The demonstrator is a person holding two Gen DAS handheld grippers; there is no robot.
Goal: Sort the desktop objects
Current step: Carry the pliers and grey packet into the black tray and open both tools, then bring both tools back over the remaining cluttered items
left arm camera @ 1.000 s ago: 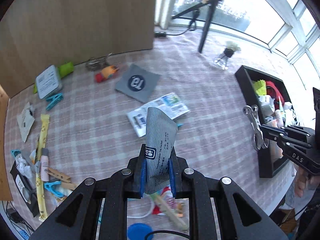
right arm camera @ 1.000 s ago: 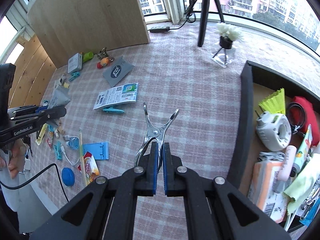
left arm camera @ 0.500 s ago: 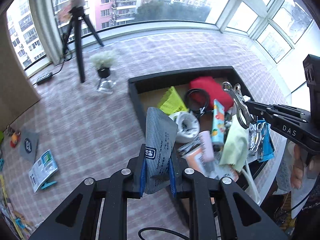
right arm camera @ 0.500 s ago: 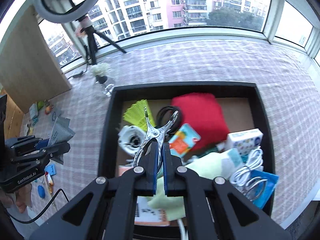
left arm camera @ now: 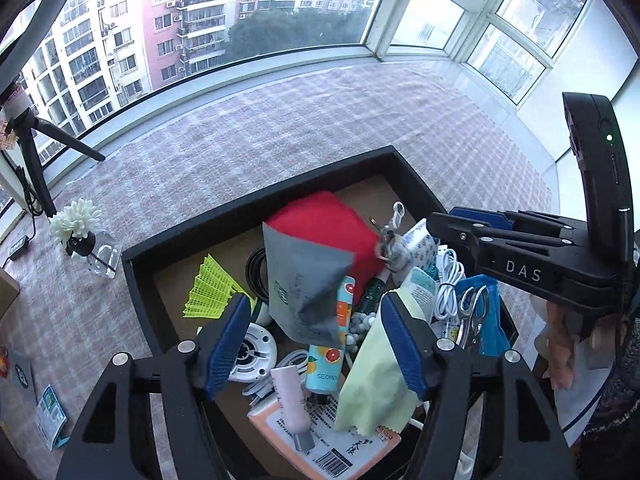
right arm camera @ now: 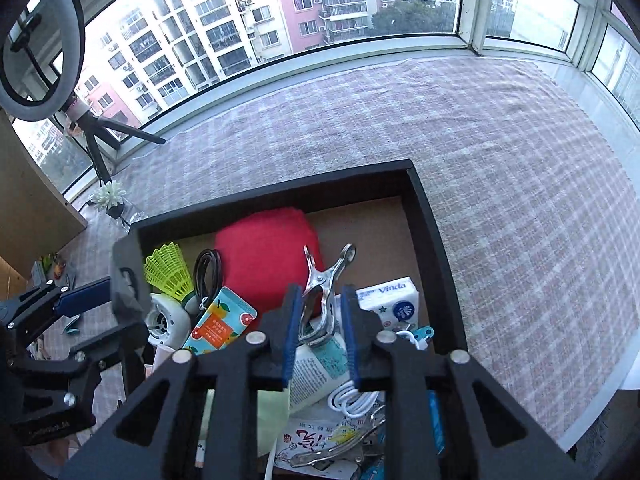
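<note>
Checked cloth (left arm camera: 280, 128) by a bay window.
One black tray (left arm camera: 256, 196); both grippers' jaws just opened, left gripper (left arm camera: 312, 336) around one grey packet (left arm camera: 308, 280), right gripper (right arm camera: 318, 332) around one metal clip (right arm camera: 324, 280).

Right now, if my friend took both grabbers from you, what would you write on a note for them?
Left gripper: jaws wide and have just been opening. The grey packet is loose between them, over the black tray.
Right gripper: jaws partly apart and have just been opening. The metal clip is loose between them, above the tray.
Done: the tray already holds many things, such as the red pouch.
Left: the leaflet and other small bits lie on the checked cloth outside the tray. They probably go in next.
</note>
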